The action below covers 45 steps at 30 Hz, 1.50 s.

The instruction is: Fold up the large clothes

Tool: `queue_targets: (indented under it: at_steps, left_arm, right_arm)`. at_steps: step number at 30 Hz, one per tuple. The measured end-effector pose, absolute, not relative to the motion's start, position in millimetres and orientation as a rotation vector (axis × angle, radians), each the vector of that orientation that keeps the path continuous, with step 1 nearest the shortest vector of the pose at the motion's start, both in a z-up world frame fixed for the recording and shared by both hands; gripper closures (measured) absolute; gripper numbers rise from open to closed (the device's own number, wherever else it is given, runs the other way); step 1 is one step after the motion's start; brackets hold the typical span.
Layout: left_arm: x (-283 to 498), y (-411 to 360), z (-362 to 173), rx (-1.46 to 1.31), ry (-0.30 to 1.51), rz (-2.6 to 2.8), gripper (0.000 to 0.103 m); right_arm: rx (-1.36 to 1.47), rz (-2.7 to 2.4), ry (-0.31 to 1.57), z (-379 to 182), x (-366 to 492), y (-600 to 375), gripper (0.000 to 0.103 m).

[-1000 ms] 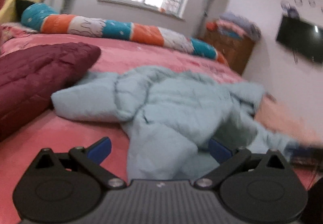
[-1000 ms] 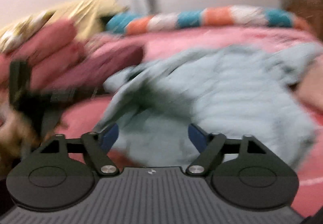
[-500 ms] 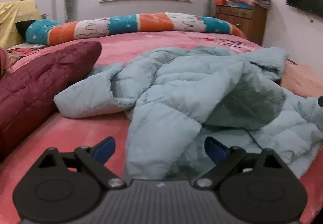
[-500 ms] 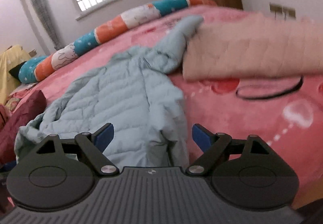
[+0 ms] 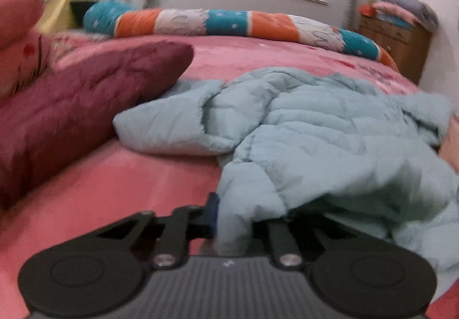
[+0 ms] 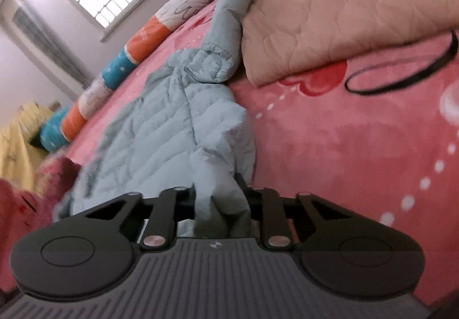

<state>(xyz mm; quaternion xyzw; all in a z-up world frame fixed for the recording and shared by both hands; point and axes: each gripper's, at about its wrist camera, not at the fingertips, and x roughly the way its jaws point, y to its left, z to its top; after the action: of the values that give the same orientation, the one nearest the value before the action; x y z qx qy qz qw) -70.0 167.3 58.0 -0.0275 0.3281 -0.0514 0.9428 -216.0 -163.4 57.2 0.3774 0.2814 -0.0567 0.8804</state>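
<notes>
While the pale blue puffer jacket (image 5: 330,129) lay crumpled across the pink bedspread (image 5: 120,184), both grippers had hold of it at its near edge. The left gripper (image 5: 229,221) was clenched tight on a fold of the jacket's fabric, which bunched up between its dark blue pads (image 5: 211,211). The right gripper (image 6: 219,204) had its jaws closing, with a gathered wad of the same jacket (image 6: 172,129) pressed between them and spilling over the fingers. One sleeve of the jacket ran away up the bed toward a peach quilted blanket (image 6: 344,6), its cuff touching the blanket's edge. A maroon quilted garment (image 5: 80,112) lay just beside the jacket on its left in the left wrist view. Along the far side of the bed stretched a long bolster (image 5: 229,23) in teal, orange and white bands with cartoon drawings. No readable writing or brand showed on the jacket; only a small pale mark (image 6: 213,245) sat on the right gripper's ribbed body, too small to read. The bedspread carried red heart shapes (image 6: 321,80), white dots and a black loop.
</notes>
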Motion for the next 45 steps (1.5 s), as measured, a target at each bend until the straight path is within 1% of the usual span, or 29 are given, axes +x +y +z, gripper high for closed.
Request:
queue_targets:
  at_steps: [3, 7, 17, 26, 28, 30, 32, 33, 34, 35, 36, 38, 39, 40, 41, 45]
  left_arm:
    - [-78, 172, 67, -0.100, 0.662, -0.091, 0.101]
    - [-93, 173, 80, -0.140, 0.655, -0.107, 0.102]
    - [-142, 162, 104, -0.113, 0.643, -0.182, 0.102]
    - [-174, 152, 108, -0.056, 0.673, -0.217, 0.102]
    - [-178, 151, 106, -0.045, 0.686, -0.221, 0.102]
    - [-183, 149, 106, -0.041, 0.694, -0.223, 0.101]
    - [-188, 147, 107, -0.033, 0.689, -0.223, 0.101]
    - [-190, 146, 106, -0.024, 0.689, -0.226, 0.100]
    - [-191, 144, 106, -0.019, 0.692, -0.227, 0.099]
    - [-192, 143, 106, -0.022, 0.695, -0.228, 0.099]
    - [-192, 143, 106, -0.028, 0.695, -0.229, 0.098]
    - [-194, 140, 108, -0.032, 0.691, -0.229, 0.092]
    - [-195, 138, 109, -0.026, 0.690, -0.229, 0.086]
    - [-196, 136, 112, -0.017, 0.683, -0.229, 0.077]
    - [-196, 135, 116, -0.013, 0.668, -0.227, 0.069]
    - [-193, 131, 126, -0.004, 0.620, -0.225, 0.056]
  right_arm:
    - [0.864, -0.087, 0.555, 62, -225, -168, 0.087]
    - [0.943, -0.035, 0.489, 70, -242, -170, 0.089]
    - [1.024, 0.038, 0.362, 85, -273, -176, 0.090]
    - [1.036, -0.006, 0.352, 75, -277, -186, 0.091]
    - [1.058, -0.025, 0.360, 72, -276, -188, 0.089]
    - [1.063, -0.060, 0.379, 70, -274, -189, 0.083]
    - [1.093, -0.082, 0.398, 64, -270, -191, 0.072]
    - [1.109, -0.081, 0.404, 61, -269, -192, 0.056]
    - [1.114, -0.085, 0.411, 59, -268, -193, 0.033]
    - [1.106, -0.101, 0.420, 58, -265, -192, 0.025]
    - [1.094, -0.104, 0.425, 58, -263, -193, 0.021]
    - [1.071, -0.101, 0.431, 59, -258, -192, 0.019]
    - [1.056, -0.106, 0.436, 59, -255, -192, 0.010]
    - [1.039, -0.118, 0.439, 59, -254, -193, 0.000]
    - [1.014, -0.136, 0.438, 60, -252, -192, 0.000]
    - [0.931, -0.146, 0.439, 60, -245, -199, 0.000]
